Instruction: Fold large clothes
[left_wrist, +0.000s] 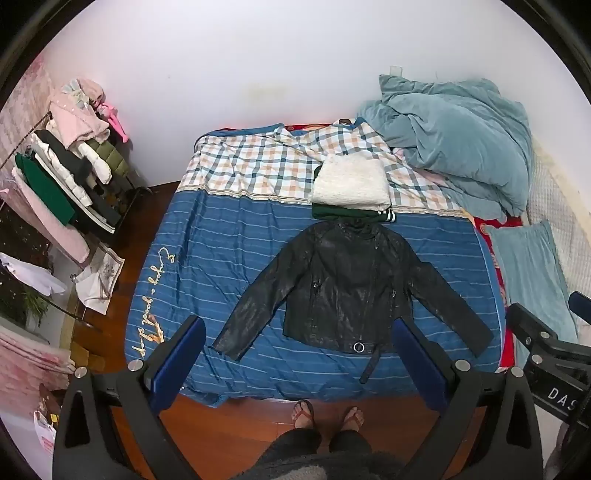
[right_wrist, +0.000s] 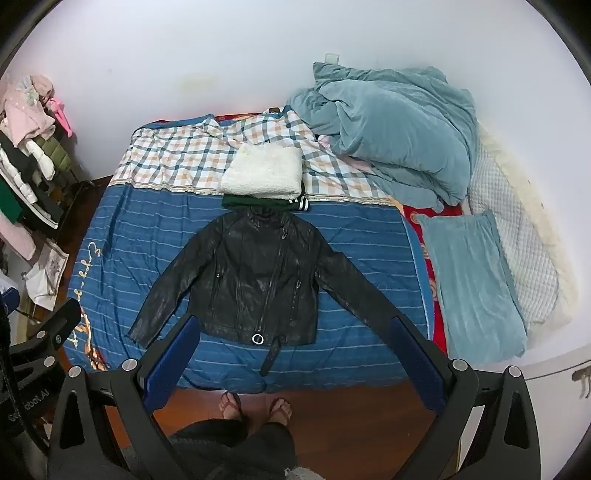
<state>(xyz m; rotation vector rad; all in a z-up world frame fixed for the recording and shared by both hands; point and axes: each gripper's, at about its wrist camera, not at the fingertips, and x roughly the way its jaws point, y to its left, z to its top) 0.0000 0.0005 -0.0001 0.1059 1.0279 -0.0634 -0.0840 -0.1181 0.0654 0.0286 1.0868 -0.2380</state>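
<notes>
Left wrist view has the jacket dead centre, laid flat and face up on the bed, sleeves spread out to both sides, hem toward the bottom of the frame. Both tools are spread wide and holding nothing: left tool and right tool hang above the near edge of the bed, well clear of the fabric.

My guess at the trouble: it looks like slick leather, so a pinch on a sleeve cuff could slip, or drag the whole jacket down toward the edge. The loose belt strap at the hem could flop out of a fold too.

Just above the collar sits a folded stack with a white fluffy top, touching or nearly so, so folding upward could bump it. Blue duvet fills the upper right, pillow at right, clothes rack at left.
</notes>
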